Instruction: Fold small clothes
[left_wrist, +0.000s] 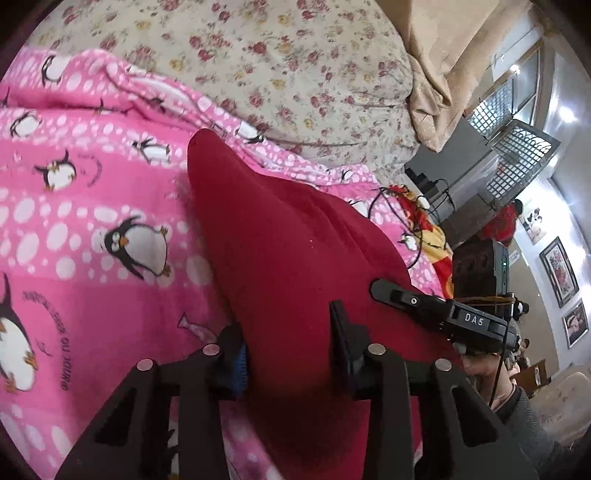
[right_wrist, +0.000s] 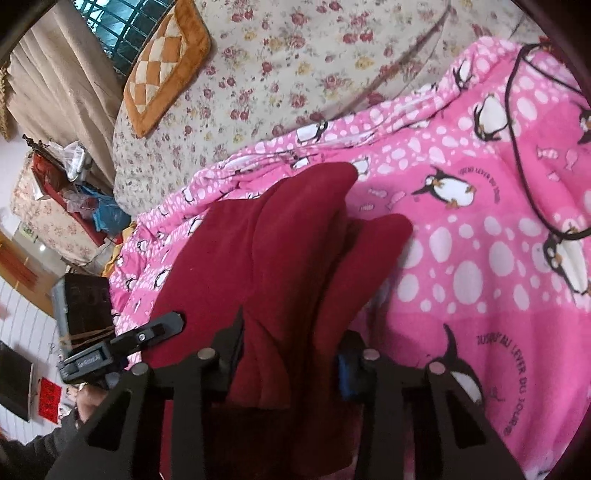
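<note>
A dark red garment (left_wrist: 280, 236) hangs lifted above a pink penguin blanket (left_wrist: 85, 206). My left gripper (left_wrist: 288, 350) has its fingers on either side of a bunched edge of the cloth and is shut on it. In the right wrist view the same red garment (right_wrist: 258, 251) drapes in folds, its far ends resting on the blanket (right_wrist: 480, 229). My right gripper (right_wrist: 291, 365) is shut on another bunched part of it. Each gripper shows in the other's view, the right one in the left wrist view (left_wrist: 443, 314) and the left one in the right wrist view (right_wrist: 122, 347).
A floral quilt (left_wrist: 295, 66) lies beyond the blanket, with an orange checked cushion (right_wrist: 166, 66) on it. A black cable (right_wrist: 517, 147) runs over the blanket at right. Beige curtains (left_wrist: 461, 55), crates and bedside clutter (right_wrist: 74, 184) stand past the bed's edge.
</note>
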